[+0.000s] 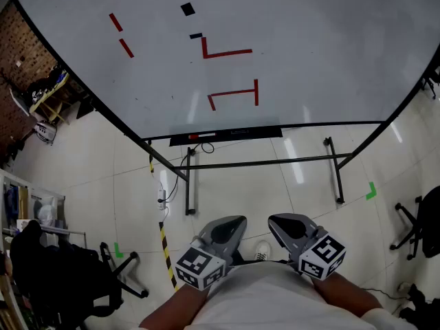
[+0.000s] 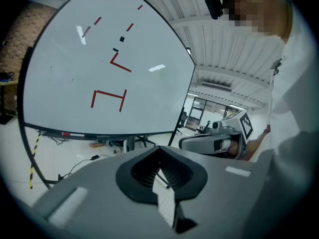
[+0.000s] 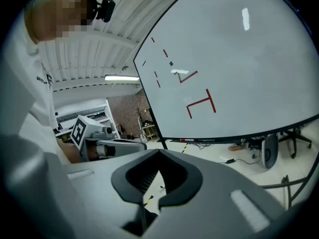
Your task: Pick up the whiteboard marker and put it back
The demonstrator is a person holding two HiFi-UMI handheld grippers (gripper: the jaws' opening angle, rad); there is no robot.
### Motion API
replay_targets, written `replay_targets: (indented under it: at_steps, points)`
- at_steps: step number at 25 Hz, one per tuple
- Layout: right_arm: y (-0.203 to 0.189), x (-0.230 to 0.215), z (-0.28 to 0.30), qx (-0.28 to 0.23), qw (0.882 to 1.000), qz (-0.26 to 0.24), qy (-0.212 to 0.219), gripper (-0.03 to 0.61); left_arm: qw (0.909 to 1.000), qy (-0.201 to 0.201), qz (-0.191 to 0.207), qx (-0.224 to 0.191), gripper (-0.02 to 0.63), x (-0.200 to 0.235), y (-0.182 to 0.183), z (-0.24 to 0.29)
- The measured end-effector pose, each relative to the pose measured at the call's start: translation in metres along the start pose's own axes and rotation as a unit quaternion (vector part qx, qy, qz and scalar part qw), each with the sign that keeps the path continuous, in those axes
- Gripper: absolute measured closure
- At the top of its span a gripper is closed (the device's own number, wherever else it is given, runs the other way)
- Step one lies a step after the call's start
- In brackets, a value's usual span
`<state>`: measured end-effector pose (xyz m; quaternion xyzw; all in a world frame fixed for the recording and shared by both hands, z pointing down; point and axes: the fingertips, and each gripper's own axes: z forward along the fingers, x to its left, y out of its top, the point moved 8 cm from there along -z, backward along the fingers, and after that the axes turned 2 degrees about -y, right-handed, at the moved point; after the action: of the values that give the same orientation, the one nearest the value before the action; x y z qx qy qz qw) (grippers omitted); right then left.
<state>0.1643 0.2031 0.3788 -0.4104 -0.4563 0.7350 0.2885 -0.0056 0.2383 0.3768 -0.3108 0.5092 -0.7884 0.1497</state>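
The left gripper's (image 2: 159,149) jaws are pressed together at the tips with nothing between them, and so are the right gripper's (image 3: 159,152). The two hang side by side, close to the person's body, above the tiled floor (image 1: 261,191). Well apart from both, the whiteboard marker (image 1: 194,137) — red at one end — lies near the left end of the black tray (image 1: 240,133) on the lower edge of the whiteboard (image 1: 309,47).

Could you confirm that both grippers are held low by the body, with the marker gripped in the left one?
Not quite: the left gripper is shut on nothing, as the left gripper view shows. The marker lies on the tray. The rest holds.
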Motion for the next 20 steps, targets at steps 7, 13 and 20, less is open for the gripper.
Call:
replay_targets:
  at_steps: [7, 13, 20]
  points:
    - [0.003, -0.014, 0.015, 0.005, 1.0, 0.004, 0.006, 0.577, 0.9999, 0.005, -0.011, 0.008, 0.597, 0.015, 0.0, 0.01]
    - [0.011, -0.035, 0.042, 0.015, 1.0, 0.01, -0.01, 0.577, 0.9998, -0.005, -0.015, 0.012, 0.597, 0.056, 0.014, 0.03]
    - [0.043, -0.058, 0.093, 0.016, 0.999, 0.008, -0.042, 0.577, 0.9991, -0.029, 0.025, 0.018, 0.597, 0.122, 0.055, 0.054]
